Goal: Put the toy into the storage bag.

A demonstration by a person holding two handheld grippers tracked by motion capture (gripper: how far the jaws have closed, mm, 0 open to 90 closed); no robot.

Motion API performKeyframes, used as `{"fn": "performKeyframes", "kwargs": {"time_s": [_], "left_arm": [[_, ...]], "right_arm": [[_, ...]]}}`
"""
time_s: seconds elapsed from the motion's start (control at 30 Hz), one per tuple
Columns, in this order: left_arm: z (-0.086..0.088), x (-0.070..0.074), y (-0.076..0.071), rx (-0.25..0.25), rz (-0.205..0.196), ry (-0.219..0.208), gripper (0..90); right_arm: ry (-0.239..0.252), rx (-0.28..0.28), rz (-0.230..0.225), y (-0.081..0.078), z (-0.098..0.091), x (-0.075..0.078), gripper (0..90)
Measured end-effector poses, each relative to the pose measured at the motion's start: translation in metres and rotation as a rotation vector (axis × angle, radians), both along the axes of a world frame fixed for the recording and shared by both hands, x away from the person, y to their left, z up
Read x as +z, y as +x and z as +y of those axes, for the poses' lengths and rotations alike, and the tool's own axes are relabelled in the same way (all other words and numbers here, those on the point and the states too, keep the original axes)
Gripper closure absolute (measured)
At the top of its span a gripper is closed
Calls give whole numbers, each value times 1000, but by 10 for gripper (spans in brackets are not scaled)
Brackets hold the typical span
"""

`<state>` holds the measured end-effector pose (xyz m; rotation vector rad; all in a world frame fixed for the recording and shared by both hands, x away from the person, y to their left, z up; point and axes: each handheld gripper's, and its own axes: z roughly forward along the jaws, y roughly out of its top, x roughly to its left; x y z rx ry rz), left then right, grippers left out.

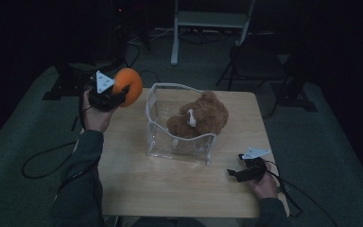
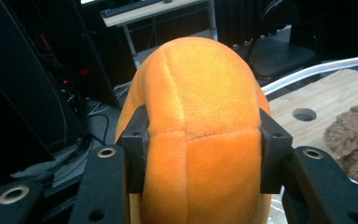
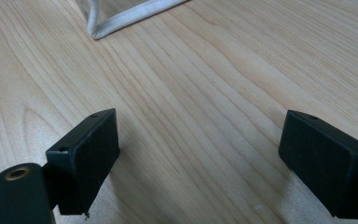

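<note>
Left of the clear bag [image 1: 181, 142], off the bench [image 1: 170, 189] edge, the left tool [image 1: 118, 97] clenches the orange plush [image 1: 128, 85]. The right tool [image 1: 238, 174], released, rests near the bag's right front corner. The bag already holds a brown bear [image 1: 199, 119]; its soft rim could fold or snag the plush going in.

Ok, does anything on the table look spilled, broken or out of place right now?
Nothing stands out. The brown plush toy sits inside the clear bag, which stands upright, and the left gripper holds the orange plush off the table's far left corner.
</note>
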<state>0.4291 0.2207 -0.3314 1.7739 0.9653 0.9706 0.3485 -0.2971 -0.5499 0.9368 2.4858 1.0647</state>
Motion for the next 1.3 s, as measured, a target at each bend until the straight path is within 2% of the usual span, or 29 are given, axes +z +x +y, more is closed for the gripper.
{"fn": "performKeyframes", "kwargs": {"time_s": [0.3, 0.47, 0.87, 1.3], "left_arm": [[-1, 5, -4, -10, -11, -1, 513], [-1, 10, -5, -32, -12, -20, 513], [-3, 14, -7, -43, -19, -19, 513], [-6, 23, -13, -63, -42, -29, 513]], "right_arm": [[0, 0, 0, 0, 0, 0, 114], [0, 0, 0, 0, 0, 0, 115], [0, 0, 0, 0, 0, 0, 114], [0, 0, 0, 0, 0, 0, 114]]}}
